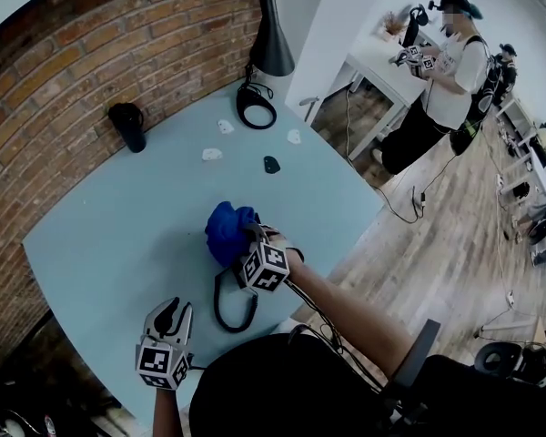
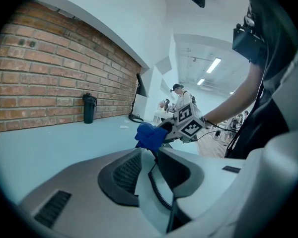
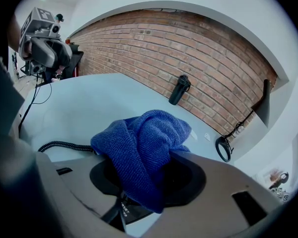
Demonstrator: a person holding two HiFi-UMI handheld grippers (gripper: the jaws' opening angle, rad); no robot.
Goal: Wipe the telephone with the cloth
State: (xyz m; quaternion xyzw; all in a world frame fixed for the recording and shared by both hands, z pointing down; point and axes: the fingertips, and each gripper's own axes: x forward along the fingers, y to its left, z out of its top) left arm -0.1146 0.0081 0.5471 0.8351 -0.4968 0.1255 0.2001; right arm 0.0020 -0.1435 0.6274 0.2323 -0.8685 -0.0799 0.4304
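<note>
My right gripper (image 3: 146, 176) is clamping the blue cloth (image 3: 139, 138), which is bunching up from between its jaws. Under the cloth, at the bottom centre of the right gripper view, a dark part of the telephone (image 3: 124, 209) is showing. The rest of it I cannot make out. In the head view this is happening at the centre of the pale blue table (image 1: 118, 235), with the coiled cord (image 1: 226, 309) looping just below. My left gripper (image 2: 149, 167) is hovering at the lower left with its jaws apart and gripping nothing. The cord is showing through the gap. A black bottle (image 1: 129, 126) is standing at the upper left by the brick wall.
</note>
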